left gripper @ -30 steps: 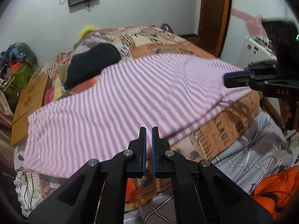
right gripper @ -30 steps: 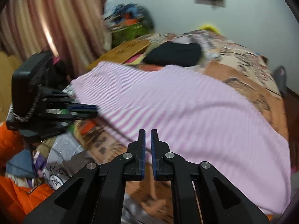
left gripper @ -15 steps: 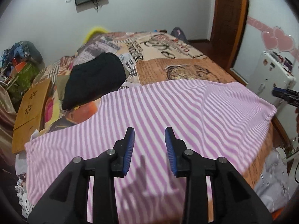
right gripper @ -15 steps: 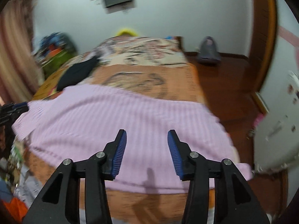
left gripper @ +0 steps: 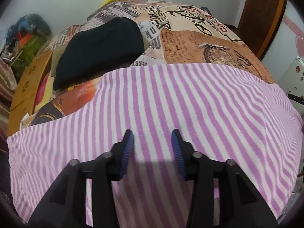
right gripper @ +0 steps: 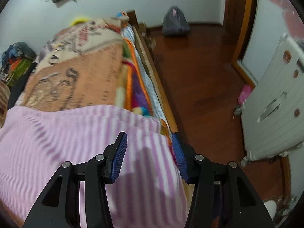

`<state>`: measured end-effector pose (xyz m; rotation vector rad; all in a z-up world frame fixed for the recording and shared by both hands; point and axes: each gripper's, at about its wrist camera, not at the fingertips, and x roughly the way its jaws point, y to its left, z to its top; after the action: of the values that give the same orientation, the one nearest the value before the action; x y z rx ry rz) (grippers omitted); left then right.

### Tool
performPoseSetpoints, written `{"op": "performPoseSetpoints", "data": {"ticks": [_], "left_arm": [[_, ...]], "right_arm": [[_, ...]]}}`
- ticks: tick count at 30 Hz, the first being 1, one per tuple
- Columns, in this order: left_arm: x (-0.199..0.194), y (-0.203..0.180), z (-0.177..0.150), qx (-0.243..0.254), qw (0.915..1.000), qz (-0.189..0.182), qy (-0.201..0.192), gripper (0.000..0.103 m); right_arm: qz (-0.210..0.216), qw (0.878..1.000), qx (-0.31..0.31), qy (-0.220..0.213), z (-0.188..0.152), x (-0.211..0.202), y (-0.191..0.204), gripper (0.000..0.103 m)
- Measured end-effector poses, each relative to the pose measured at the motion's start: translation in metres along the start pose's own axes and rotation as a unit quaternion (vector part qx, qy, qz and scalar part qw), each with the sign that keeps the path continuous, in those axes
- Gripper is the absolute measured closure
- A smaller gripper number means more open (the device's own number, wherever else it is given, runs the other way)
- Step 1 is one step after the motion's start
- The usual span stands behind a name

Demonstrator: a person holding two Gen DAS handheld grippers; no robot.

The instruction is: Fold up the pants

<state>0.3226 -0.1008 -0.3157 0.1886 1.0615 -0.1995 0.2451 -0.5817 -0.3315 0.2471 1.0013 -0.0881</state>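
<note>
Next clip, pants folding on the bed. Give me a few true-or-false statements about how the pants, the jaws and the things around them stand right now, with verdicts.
1. The striped pants lie spread on the bed. True.
2. The left gripper is clamped on the fabric. False: its jaws stand apart with nothing pinched.
3. A black garment lies on the bed beyond the pants. True.
4. The right gripper is over the pants' middle. False: it is near their edge at the bed's side, next to the wooden floor.
5. The pants are plain blue. False: pink and white stripes.

bedspread (left gripper: 190,43) print, beyond the left gripper's (left gripper: 153,148) tongs: we are reading only fragments, "ELECTIC" and "BERRY".
</note>
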Motion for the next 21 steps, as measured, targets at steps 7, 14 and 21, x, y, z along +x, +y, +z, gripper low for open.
{"op": "performPoseSetpoints", "data": {"ticks": [7, 14, 21], "left_arm": [[0.005, 0.006, 0.001, -0.022, 0.9997, 0.0, 0.006, 0.049], [0.006, 0.004, 0.0, -0.028, 0.9996, 0.006, 0.0, 0.048], [0.005, 0.001, -0.001, -0.019, 0.9997, 0.018, -0.004, 0.048]], "right_arm": [[0.036, 0.998, -0.002, 0.048, -0.014, 0.03, -0.006, 0.058], [0.067, 0.995, 0.019, 0.068, -0.007, 0.043, -0.024, 0.057], [0.111, 0.989, 0.051, 0.084, -0.006, 0.064, -0.042, 0.057]]}}
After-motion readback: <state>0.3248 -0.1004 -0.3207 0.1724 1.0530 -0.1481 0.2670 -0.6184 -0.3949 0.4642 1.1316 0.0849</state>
